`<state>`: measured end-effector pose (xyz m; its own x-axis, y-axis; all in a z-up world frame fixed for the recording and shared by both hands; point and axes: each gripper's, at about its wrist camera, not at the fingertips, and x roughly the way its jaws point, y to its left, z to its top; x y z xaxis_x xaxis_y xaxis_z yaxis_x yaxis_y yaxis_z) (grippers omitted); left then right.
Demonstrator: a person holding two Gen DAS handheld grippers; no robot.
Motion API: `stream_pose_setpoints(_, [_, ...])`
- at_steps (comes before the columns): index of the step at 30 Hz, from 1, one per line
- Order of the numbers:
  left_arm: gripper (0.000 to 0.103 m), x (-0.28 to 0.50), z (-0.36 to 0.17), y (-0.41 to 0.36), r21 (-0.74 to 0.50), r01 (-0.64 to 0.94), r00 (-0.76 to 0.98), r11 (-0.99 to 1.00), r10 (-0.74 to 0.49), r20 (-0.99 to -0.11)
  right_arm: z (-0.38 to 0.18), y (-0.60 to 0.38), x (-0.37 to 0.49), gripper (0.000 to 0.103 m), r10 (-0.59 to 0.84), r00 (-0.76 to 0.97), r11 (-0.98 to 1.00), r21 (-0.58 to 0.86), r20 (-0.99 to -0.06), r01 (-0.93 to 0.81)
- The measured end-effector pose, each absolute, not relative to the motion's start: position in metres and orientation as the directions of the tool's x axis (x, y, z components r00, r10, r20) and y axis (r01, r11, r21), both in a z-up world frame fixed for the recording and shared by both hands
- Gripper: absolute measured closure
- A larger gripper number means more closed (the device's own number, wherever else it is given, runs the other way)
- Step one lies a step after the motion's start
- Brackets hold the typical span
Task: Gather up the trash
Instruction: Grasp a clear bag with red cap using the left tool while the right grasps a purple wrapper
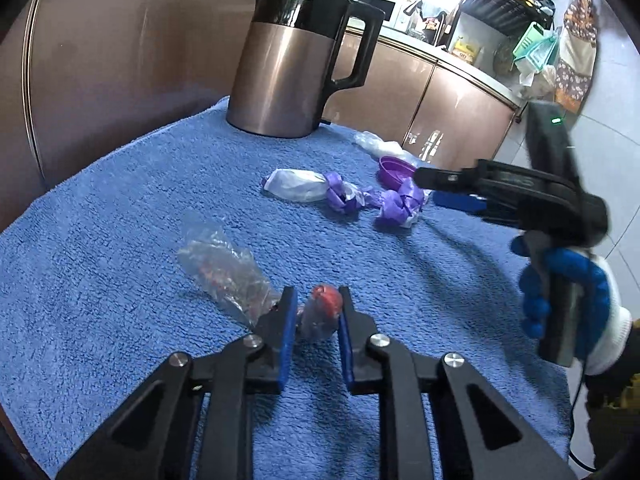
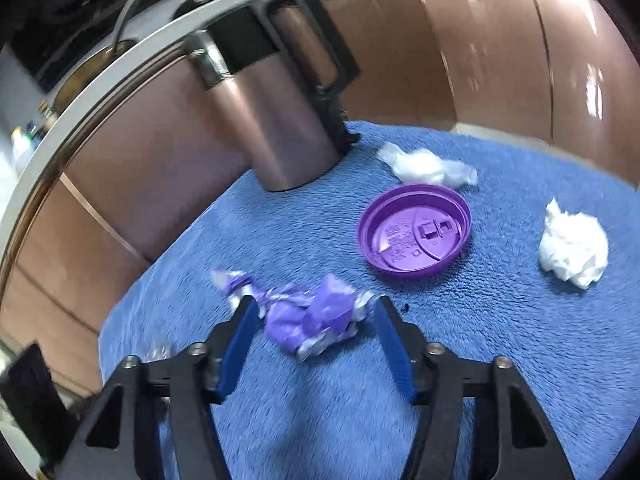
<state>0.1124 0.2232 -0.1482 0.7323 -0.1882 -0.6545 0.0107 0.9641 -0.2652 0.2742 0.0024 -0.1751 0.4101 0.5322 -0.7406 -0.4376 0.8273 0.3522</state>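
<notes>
Your left gripper, low in the centre of its wrist view, has its blue pads pressed against a clear plastic wrapper with a red piece inside, the wrapper trailing toward the left of the frame over the blue towel. Your right gripper stands with its jaws spread wide on either side of a crumpled purple wrapper at lower centre of its own view; the pads are not touching it. Just above and to the right lies a purple cup lid, rim up, on the towel. A crumpled white tissue sits at the right edge, and a white plastic wad lies above the lid, near the base of the copper-and-black electric kettle in the upper middle. In the left view, a second purple wrapper touches a white plastic bag at mid-frame.
</notes>
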Motion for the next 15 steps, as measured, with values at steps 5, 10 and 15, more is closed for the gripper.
stream_pose_setpoints(5, [0.086, 0.112, -0.148, 0.224, -0.285, 0.018, 0.729, 0.958, -0.207, -0.652, -0.193, 0.002, 0.289, 0.064, 0.521, 0.395, 0.843, 0.383, -0.757, -0.378])
stream_pose_setpoints(10, [0.088, 0.111, -0.148, 0.223, -0.279, 0.015, 0.73, 0.96, -0.201, -0.653, -0.194, 0.0, 0.285, 0.072, 0.548, 0.383, 0.827, 0.412, -0.744, -0.383])
stream_pose_setpoints(15, [0.092, 0.108, -0.147, 0.218, -0.246, 0.015, 0.737, 0.969, -0.177, -0.652, -0.17, -0.014, 0.256, 0.073, 0.547, 0.422, 0.827, 0.39, -0.723, -0.405])
